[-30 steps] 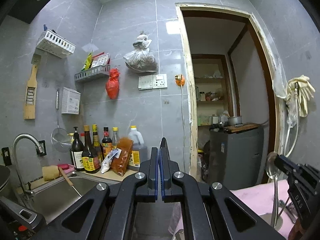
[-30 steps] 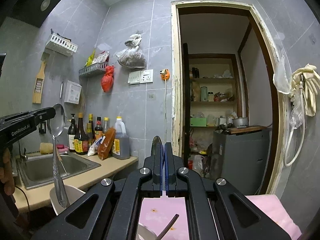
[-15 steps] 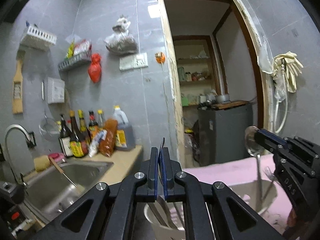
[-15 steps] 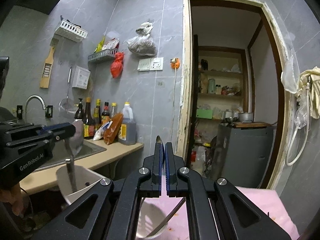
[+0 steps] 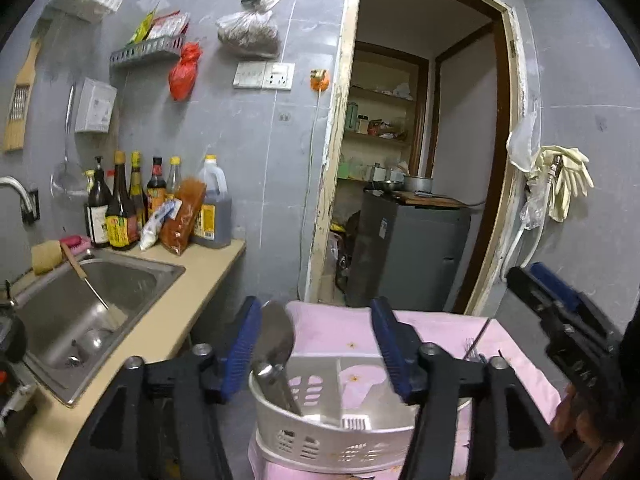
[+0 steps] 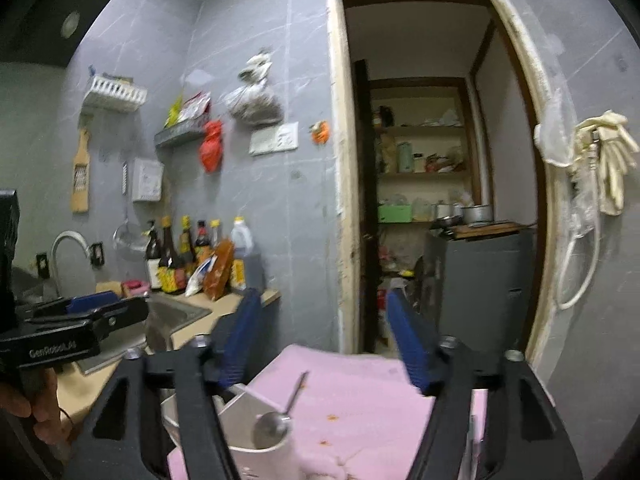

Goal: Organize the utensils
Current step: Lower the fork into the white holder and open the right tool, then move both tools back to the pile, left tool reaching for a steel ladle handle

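- The counter (image 5: 188, 304) ran along the left wall, with the sink (image 5: 92, 304) set in it and bottles (image 5: 120, 208) at the back
- A pink cloth (image 5: 340, 332) covered the surface beside it, with the white caddy (image 5: 320, 432) standing on it
- The left gripper (image 5: 316, 344) hovered over the caddy; its jaws had just been opening and stood wide, a big spoon (image 5: 276, 344) between them, bowl up, leaning free in the left compartment, apparently gripped by neither pad
- The right gripper (image 6: 324, 340) had just been opening too, wide and empty, with a small spoon (image 6: 276, 420) below it, bowl in the caddy, handle slanting up to the right
- More cutlery (image 5: 476, 352) lay on the cloth behind the caddy, too small to make out
- The spoons looked like stiff, light, slick steel, likely best pinched mid-handle
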